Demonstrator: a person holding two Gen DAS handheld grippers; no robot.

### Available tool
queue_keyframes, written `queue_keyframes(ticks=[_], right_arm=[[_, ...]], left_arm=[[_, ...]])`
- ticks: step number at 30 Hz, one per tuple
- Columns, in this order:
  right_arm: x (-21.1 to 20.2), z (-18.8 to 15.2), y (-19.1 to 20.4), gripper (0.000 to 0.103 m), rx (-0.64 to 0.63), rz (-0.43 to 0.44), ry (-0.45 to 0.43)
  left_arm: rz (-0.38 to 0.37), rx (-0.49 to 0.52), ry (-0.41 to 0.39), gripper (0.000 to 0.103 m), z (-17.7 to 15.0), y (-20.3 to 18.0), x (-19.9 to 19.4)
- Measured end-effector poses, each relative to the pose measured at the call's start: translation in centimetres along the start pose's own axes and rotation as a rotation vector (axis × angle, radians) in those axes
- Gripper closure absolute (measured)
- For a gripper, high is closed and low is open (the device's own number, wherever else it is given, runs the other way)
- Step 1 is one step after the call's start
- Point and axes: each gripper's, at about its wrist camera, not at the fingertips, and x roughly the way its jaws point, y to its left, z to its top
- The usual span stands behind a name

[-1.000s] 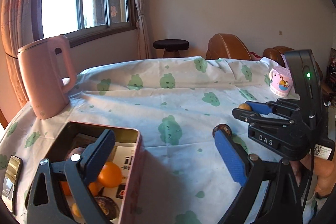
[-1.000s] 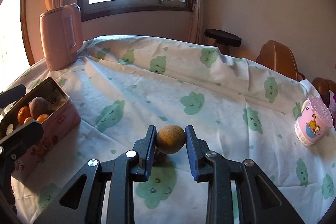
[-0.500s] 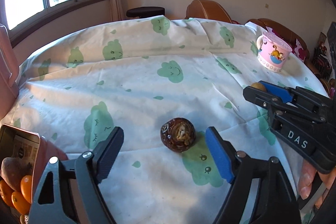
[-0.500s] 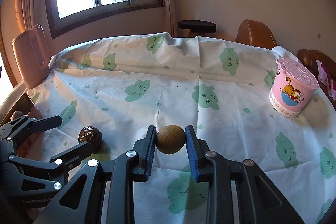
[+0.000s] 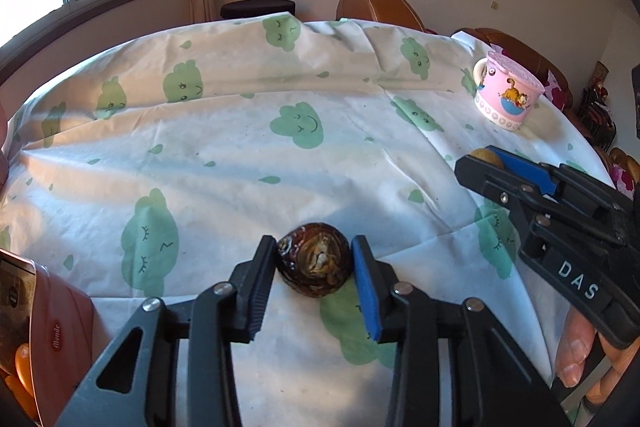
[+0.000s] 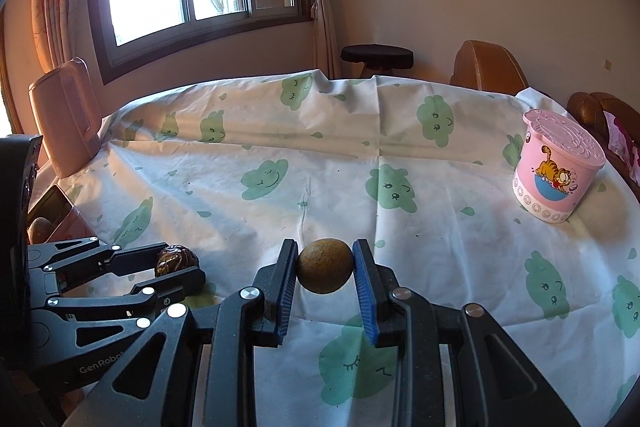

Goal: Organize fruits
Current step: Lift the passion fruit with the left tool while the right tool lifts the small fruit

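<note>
Near the front edge of the cloth-covered surface (image 5: 248, 155), my left tool (image 5: 314, 261) closes on a dark brown wrinkled fruit (image 5: 314, 264), probably soft and best pinched lightly across its middle, while my right tool (image 6: 325, 265) clamps a firmer-looking tan round fruit (image 6: 325, 265).

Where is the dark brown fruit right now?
In the left wrist view the dark fruit sits low and central on the tablecloth, between the left gripper fingers, with the pink tin to its left.
</note>
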Motion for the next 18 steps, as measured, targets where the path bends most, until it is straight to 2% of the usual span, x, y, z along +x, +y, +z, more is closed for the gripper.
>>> queue_keyframes(ticks=[18], right_arm=[[-2.2,-0.1,0.7,0.073,-0.035,0.019,-0.115]], left_arm=[[0.036,0.022,-0.130,0.063,-0.3,-0.4,-2.6]])
